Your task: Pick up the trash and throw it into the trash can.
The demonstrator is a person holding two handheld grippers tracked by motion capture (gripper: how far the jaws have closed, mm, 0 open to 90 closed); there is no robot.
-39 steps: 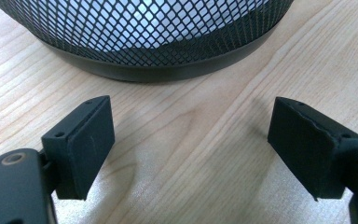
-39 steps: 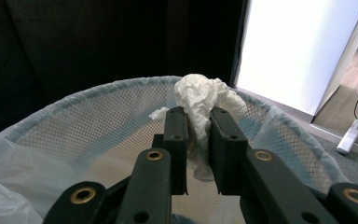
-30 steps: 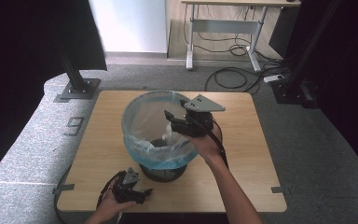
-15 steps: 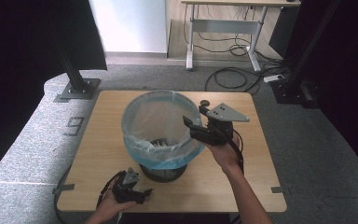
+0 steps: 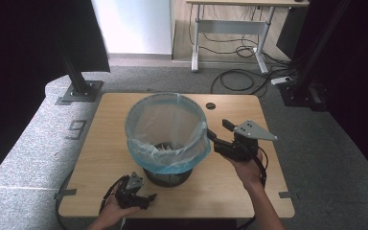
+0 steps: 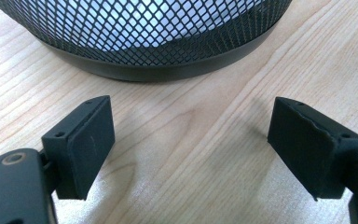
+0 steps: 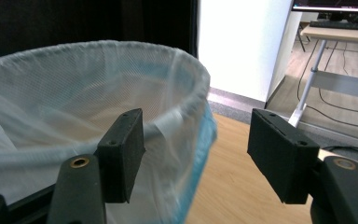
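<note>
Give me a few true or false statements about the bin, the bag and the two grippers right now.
1. A blue bag lines the mesh bin. True.
2. The right gripper grips the bag's rim. False: its jaws stand open beside the rim, holding nothing.
3. The left gripper has open jaws over bare table. True.
4. The bin lies tipped on its side. False: it stands upright.

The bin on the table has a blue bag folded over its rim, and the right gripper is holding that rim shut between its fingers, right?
Not quite. The bin does have the blue bag over its rim, but the right gripper is open, just beside the rim, as the right gripper view shows.
</note>
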